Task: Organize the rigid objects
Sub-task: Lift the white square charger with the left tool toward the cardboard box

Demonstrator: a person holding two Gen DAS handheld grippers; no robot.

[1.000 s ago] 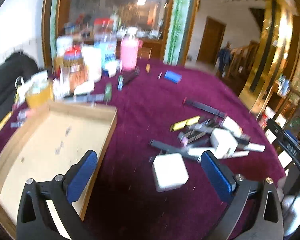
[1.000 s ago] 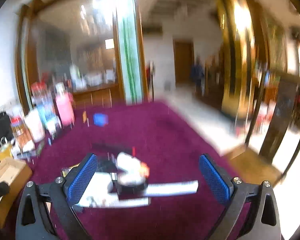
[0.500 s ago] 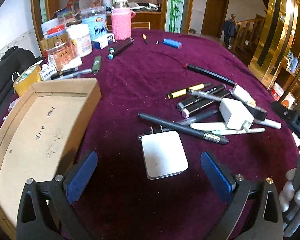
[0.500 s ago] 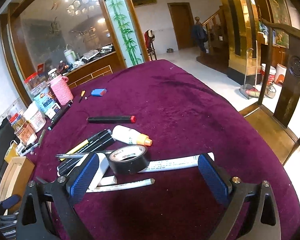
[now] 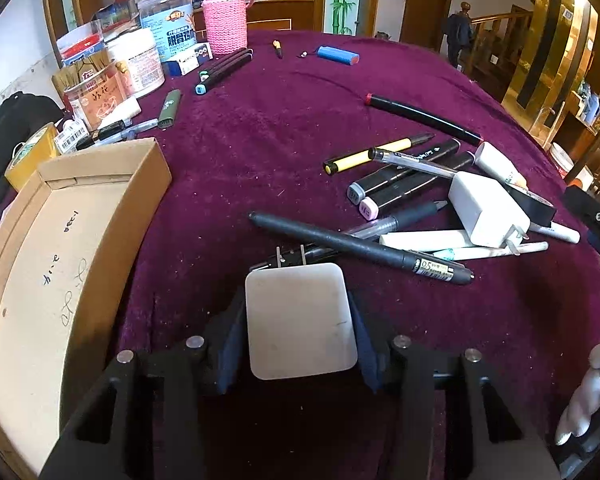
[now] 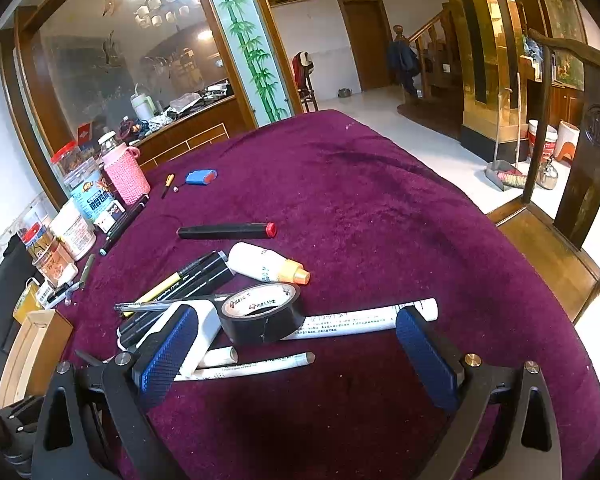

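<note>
Fingers of left gripper (image 5: 299, 344) closing on white square charger (image 5: 300, 320), pads against both its sides, on purple tablecloth (image 5: 260, 168) beside cardboard box (image 5: 40, 280). Right gripper (image 6: 300, 350) spread wide, empty, near black tape roll (image 6: 262, 312) among pens.

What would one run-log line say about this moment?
left gripper: closing, white square charger between pads | right gripper: open over black tape roll | cardboard box: holds nothing

Two wrist fisheye views. The left looks steeply down, close over the tabletop (image 5: 260, 128); the right looks shallower, toward the room. Both share the pen pile (image 5: 400, 184).
</note>
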